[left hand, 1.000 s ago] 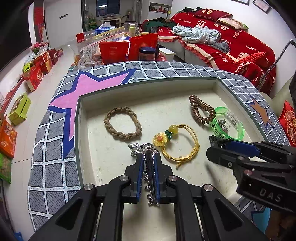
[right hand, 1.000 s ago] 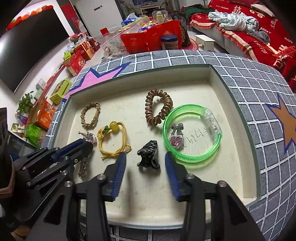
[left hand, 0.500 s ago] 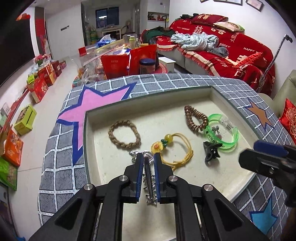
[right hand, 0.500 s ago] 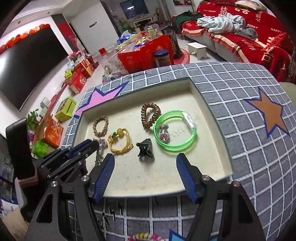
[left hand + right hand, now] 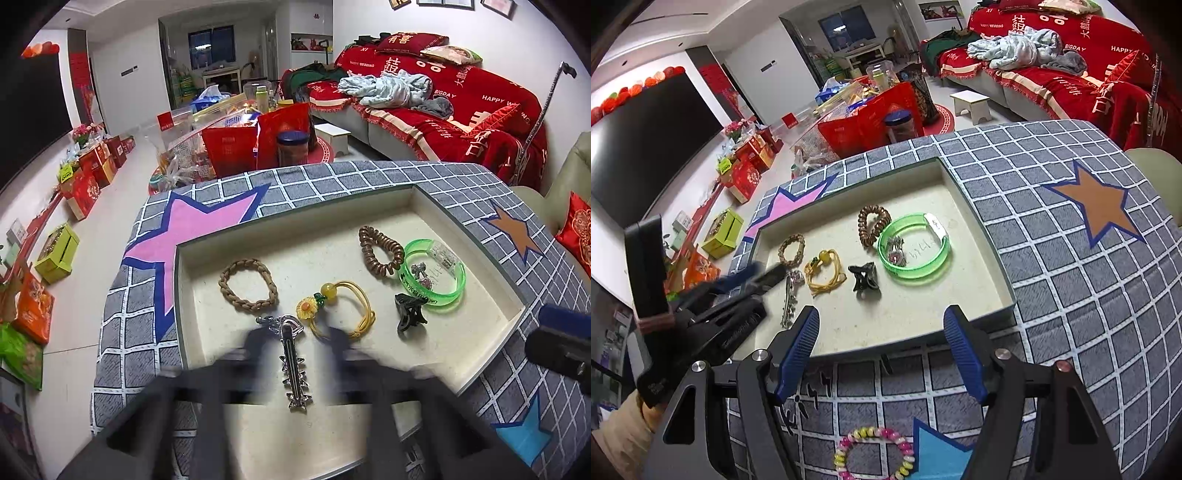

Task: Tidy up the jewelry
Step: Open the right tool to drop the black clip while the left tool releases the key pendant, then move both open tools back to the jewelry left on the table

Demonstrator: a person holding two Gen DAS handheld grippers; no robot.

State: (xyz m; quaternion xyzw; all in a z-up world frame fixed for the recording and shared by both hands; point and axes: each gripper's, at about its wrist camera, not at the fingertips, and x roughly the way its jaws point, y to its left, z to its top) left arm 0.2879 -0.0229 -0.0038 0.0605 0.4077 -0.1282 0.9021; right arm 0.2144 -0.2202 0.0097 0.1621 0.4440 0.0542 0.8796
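A shallow cream tray sits on a grey checked cloth. In it lie a silver star hair clip, a braided tan bracelet, a yellow flower hair tie, a brown coil tie, a green bangle and a black claw clip. My left gripper is blurred, its fingers spread either side of the silver clip. My right gripper is open and empty over the tray's near edge. A multicoloured bead bracelet lies on the cloth below it.
A red-covered sofa stands at the back right. Red bags and a jar crowd the floor behind the table. Gift boxes line the left wall under a black TV.
My left gripper has opened and let go of the silver clip, which now lies in the tray. Both grippers have pulled back from the tray; the right one opened wider.
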